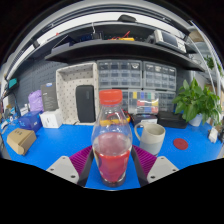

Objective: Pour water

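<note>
A clear plastic bottle (112, 140) with an orange cap stands upright between my fingers, about half full of red liquid. My gripper (112, 162) is shut on the bottle; the purple pads (81, 158) press on its lower sides left and right. The bottle's base shows just over the blue table (60, 145); I cannot tell whether it is resting or lifted. A white mug (151, 136) stands just beyond the right finger, handle to its left. The bottle hides what lies straight ahead.
A red round disc (181, 143) lies right of the mug, and a green plant (200, 100) is at the far right. A brown block (20, 140) and a purple box (36, 101) are on the left. Drawer cabinets (140, 75) and shelves line the back.
</note>
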Tool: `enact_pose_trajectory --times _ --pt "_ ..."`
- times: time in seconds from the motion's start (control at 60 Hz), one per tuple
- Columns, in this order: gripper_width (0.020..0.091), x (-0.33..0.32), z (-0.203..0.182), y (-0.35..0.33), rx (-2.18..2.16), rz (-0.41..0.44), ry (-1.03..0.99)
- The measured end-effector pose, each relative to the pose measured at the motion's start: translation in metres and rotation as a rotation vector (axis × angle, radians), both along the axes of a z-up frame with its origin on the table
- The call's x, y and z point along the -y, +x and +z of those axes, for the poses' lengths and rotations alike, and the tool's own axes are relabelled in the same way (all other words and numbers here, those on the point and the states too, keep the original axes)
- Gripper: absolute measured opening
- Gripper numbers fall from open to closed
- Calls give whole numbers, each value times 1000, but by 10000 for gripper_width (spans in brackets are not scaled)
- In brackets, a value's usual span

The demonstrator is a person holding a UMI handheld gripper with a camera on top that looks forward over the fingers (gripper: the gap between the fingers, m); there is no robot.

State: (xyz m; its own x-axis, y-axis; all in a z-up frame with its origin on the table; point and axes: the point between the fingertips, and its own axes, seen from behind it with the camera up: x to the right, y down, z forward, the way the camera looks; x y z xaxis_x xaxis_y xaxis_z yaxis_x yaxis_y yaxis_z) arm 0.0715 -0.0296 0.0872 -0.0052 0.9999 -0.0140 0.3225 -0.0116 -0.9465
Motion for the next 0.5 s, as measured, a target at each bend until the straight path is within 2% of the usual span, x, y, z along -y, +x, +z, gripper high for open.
enact_pose_trajectory --times 0.1,0.183,0.217,0.417,0.5 --pt "688 2 5 -12 -57 5 -18" --pt "547 3 2 -16 -73 0 -4" --pt "523 4 3 -17 -88 11 12" --pt "462 3 3 -18 -117 31 17" --pt "461 4 3 -19 -121 42 1"
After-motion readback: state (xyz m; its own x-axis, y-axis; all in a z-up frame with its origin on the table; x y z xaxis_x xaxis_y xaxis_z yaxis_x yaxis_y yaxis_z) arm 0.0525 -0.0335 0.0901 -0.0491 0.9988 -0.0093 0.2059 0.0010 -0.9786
